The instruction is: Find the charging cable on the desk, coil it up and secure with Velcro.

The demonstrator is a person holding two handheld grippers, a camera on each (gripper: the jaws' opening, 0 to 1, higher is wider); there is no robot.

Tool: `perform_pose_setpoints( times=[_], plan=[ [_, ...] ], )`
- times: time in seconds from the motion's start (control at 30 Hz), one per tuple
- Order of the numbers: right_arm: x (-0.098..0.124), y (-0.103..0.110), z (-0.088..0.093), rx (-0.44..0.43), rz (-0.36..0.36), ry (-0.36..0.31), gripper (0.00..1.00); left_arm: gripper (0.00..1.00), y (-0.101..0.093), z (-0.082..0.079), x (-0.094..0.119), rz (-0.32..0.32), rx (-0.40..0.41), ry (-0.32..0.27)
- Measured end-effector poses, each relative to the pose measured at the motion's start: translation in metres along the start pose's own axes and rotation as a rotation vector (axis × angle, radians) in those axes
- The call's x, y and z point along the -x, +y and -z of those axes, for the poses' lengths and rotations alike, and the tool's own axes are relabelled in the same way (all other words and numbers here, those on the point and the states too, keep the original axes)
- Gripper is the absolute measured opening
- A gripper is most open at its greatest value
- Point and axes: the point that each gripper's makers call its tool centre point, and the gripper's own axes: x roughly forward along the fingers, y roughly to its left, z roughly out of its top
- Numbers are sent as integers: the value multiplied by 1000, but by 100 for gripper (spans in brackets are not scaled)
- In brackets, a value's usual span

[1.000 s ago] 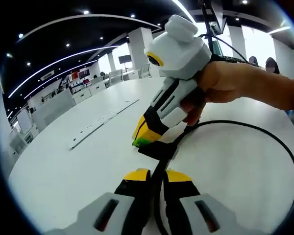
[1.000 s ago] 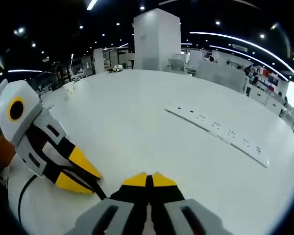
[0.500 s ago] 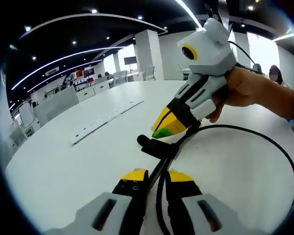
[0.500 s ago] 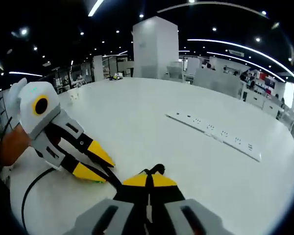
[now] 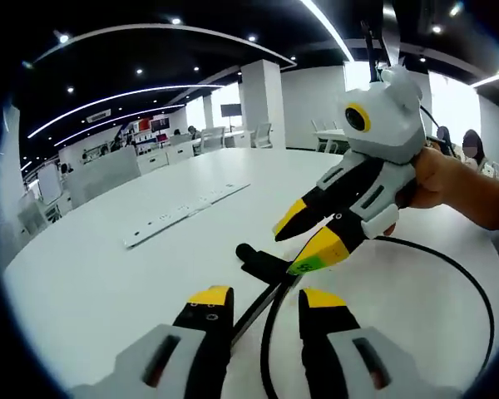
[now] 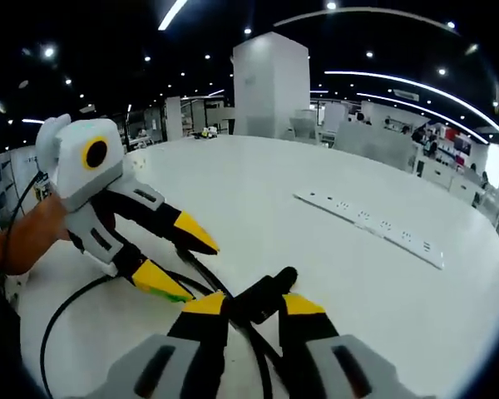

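Both grippers have spread their jaws since 1 second ago, releasing the thin black charging cable (image 5: 276, 312).
Left gripper (image 5: 264, 298) straddles the cable, lengthwise between its jaws; right gripper (image 6: 253, 305) likewise, equally near.

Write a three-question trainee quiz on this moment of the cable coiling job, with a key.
1. True or false: the left gripper has its fingers parted.
2. Which colour is the cable that loops over the white desk? A) white B) black C) red
3. Fill in: the long white strip lying on the desk is a power ____.

Key: 1 true. 2 B. 3 strip (a row of sockets shows along it). The right gripper also stands open, with the dark strap end between its fingers.
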Motion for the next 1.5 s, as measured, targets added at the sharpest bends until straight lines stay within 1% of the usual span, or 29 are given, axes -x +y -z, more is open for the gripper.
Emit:
perform_pose_setpoints(
  times=[0.03, 0.1, 0.23, 0.3, 0.33, 0.43, 0.47, 0.6, 0.63, 0.67, 0.7, 0.77, 0.87, 0.9, 0.93, 1.0, 1.03, 1.17, 1.2, 1.27, 1.33, 1.4, 1.5],
  plan=[
    [1, 1, 1, 4, 2, -4, 34, 34, 1, 0, 0, -3, 5, 1],
    [2, 0, 3, 12, 6, -3, 35, 34, 2, -3, 2, -5, 23, -17],
    [10, 6, 7, 8, -2, -10, 36, 35, 3, -9, 7, -15, 58, -44],
    [13, 7, 8, 11, 3, -12, 36, 35, 2, -9, 9, -18, 72, -42],
    [18, 15, 10, 13, 5, -15, 37, 36, 2, -9, 10, -19, 78, -38],
    [24, 17, 11, 18, 11, -23, 37, 36, -4, -7, 15, -20, 100, -28],
    [25, 15, 12, 17, 13, -25, 37, 36, -6, -6, 16, -21, 103, -27],
    [36, 19, 13, 18, 21, -39, 37, 36, -12, -7, 27, -35, 110, -36],
    [41, 21, 14, 16, 28, -45, 37, 36, -15, -8, 32, -42, 109, -37],
    [46, 23, 14, 11, 30, -53, 37, 36, -24, -10, 37, -51, 107, -42],
    [49, 24, 15, 5, 31, -59, 37, 36, -27, -11, 41, -55, 104, -46],
    [59, 36, 17, -2, 34, -71, 38, 36, -32, -13, 47, -66, 95, -52],
    [72, 41, 19, -12, 44, -77, 37, 36, -41, -15, 61, -66, 102, -75],
    [77, 46, 21, -15, 48, -79, 37, 36, -45, -14, 66, -63, 105, -81],
    [83, 48, 23, -17, 60, -84, 37, 36, -49, -13, 72, -65, 113, -90],
    [94, 50, 26, -25, 76, -102, 37, 37, -59, -9, 84, -67, 117, -87],
    [98, 51, 26, -31, 77, -109, 37, 37, -60, -7, 90, -77, 108, -83],
    [112, 52, 30, -46, 80, -136, 39, 37, -63, -5, 107, -97, 102, -101],
    [116, 56, 32, -47, 78, -140, 39, 37, -66, -3, 116, -100, 115, -108],
    [121, 61, 36, -53, 74, -138, 41, 37, -65, -3, 121, -103, 126, -119],
    [126, 68, 41, -51, 77, -134, 42, 37, -63, 1, 131, -116, 141, -123],
    [128, 70, 43, -49, 85, -131, 42, 36, -62, 3, 135, -125, 149, -130],
    [140, 72, 52, -47, 123, -129, 43, 36, -62, 13, 149, -151, 167, -128]
  ],
)
